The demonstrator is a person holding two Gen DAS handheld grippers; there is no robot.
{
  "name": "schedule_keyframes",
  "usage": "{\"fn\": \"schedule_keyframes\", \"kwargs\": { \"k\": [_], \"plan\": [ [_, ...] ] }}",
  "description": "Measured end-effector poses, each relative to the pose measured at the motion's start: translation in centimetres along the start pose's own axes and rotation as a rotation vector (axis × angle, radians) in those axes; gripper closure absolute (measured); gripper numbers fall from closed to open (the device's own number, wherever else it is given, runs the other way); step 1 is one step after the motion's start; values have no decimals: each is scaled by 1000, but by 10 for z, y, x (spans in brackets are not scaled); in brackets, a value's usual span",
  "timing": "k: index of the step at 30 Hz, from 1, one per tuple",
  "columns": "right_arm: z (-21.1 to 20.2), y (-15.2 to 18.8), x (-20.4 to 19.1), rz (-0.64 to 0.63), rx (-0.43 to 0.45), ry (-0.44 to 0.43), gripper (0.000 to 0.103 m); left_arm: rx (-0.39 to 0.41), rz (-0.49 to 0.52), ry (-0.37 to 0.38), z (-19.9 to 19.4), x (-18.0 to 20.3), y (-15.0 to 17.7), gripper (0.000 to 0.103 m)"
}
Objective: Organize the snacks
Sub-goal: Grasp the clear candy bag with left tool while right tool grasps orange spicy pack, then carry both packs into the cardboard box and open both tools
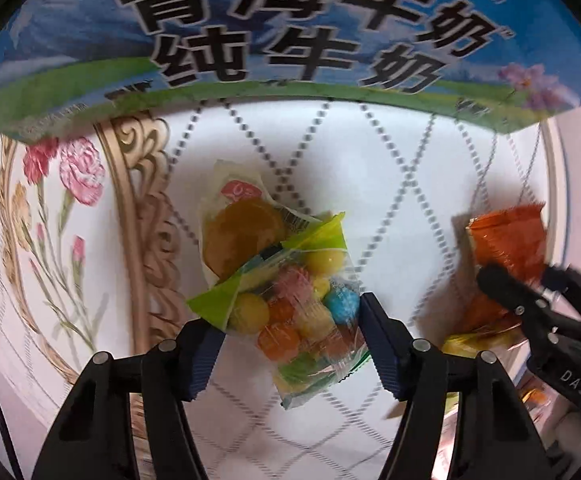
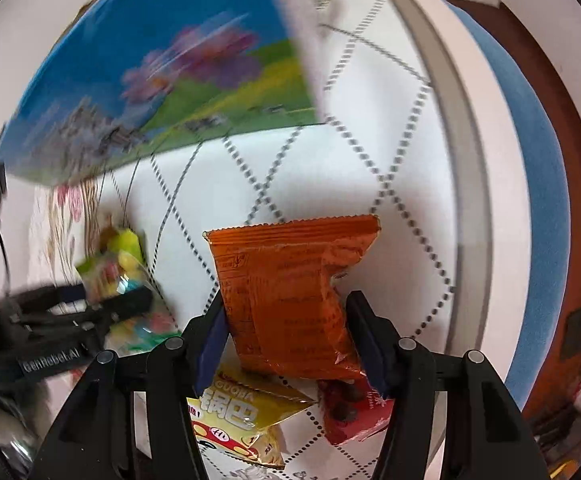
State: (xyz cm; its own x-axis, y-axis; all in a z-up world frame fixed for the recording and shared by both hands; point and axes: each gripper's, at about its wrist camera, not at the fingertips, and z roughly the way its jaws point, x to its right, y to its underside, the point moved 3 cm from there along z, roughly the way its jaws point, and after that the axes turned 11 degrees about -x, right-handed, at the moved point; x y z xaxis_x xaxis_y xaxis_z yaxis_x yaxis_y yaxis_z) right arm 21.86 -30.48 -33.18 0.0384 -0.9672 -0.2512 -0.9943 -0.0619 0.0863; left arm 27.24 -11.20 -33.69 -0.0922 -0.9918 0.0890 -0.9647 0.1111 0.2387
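My left gripper (image 1: 292, 334) grasps a clear bag of coloured candies (image 1: 294, 312), its fingers closed on the bag's two sides, above the tablecloth (image 1: 330, 152) with its dotted diamond pattern. Partly under the candy bag lies a wrapped round cake (image 1: 242, 236). My right gripper (image 2: 286, 332) grasps an orange snack packet (image 2: 286, 296), held upright between both fingers. Beneath it, toward the near edge of the table, lie a yellow snack packet (image 2: 242, 420) and a red packet (image 2: 350, 412), just beside each other. A blue milk carton box (image 1: 274, 28) with large black characters stands at the far side. The table's white rim (image 2: 470, 160) curves along the right
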Motion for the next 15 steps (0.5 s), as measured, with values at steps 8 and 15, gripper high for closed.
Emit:
{"fn": "schedule_keyframes", "kwargs": {
  "k": [8, 15],
  "plan": [
    [2, -1, -20, -42, 30, 79, 41, -118, -228, 222, 23, -31, -3, 32],
    [9, -1, -20, -15, 38, 48, 43, 1, -205, 129, 21, -8, 11, 50]
  ]
}}
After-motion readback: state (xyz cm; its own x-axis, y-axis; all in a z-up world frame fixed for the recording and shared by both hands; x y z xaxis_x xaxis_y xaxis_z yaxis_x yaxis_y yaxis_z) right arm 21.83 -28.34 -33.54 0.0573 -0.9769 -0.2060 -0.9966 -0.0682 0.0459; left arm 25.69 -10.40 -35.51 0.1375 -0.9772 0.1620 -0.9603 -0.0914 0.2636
